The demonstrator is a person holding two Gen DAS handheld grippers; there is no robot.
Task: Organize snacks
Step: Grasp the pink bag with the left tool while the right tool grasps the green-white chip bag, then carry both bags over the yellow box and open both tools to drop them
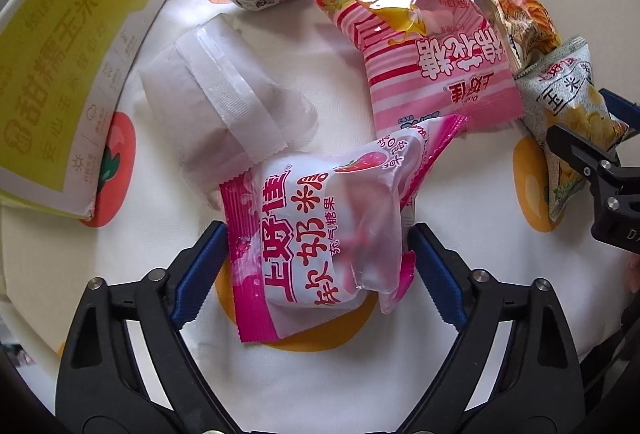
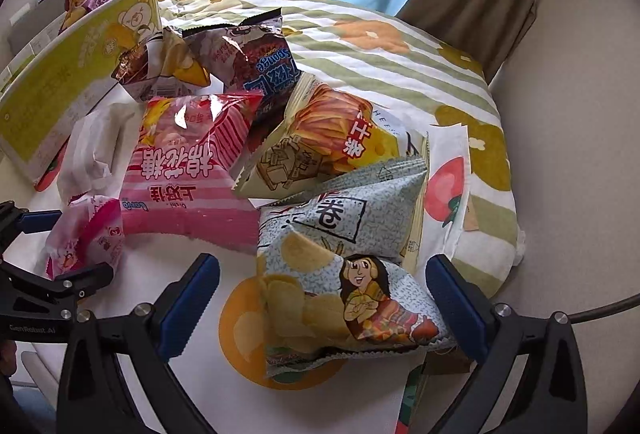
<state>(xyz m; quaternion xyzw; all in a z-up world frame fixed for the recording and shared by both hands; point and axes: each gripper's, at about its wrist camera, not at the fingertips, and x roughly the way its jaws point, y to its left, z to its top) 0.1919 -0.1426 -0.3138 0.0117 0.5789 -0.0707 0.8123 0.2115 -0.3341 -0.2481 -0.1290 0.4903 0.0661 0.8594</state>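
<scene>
On a bed spread with a fruit-print cloth (image 1: 168, 250), the left hand-held gripper (image 1: 316, 254) is pinching a pink-and-white glossy plastic candy pouch (image 1: 320, 234) between its blue pads, while the right hand-held gripper (image 2: 322, 298) is hanging with its fingers spread wide on either side of a pale grey speckled chip bag printed with a cartoon woman (image 2: 340, 298), not touching it.

The risks, judged from here: the candy pouch is puffed with air and slick, so a squeeze across its belly may let it squirt free or twist as it is lifting. Its far corner is lying just beside a pink striped marshmallow bag (image 1: 432, 49), which could get dragged along. The chip bag is crumpled and light; closing on it may crush the contents.

The left wrist view is showing a translucent white sealed packet (image 1: 224, 101) and a yellow-green cardboard box (image 1: 60, 73) up close. Only the right wrist view is taking in the striped pillow (image 2: 400, 61), curtains and the orange cheese-snack bag (image 2: 320, 137).
</scene>
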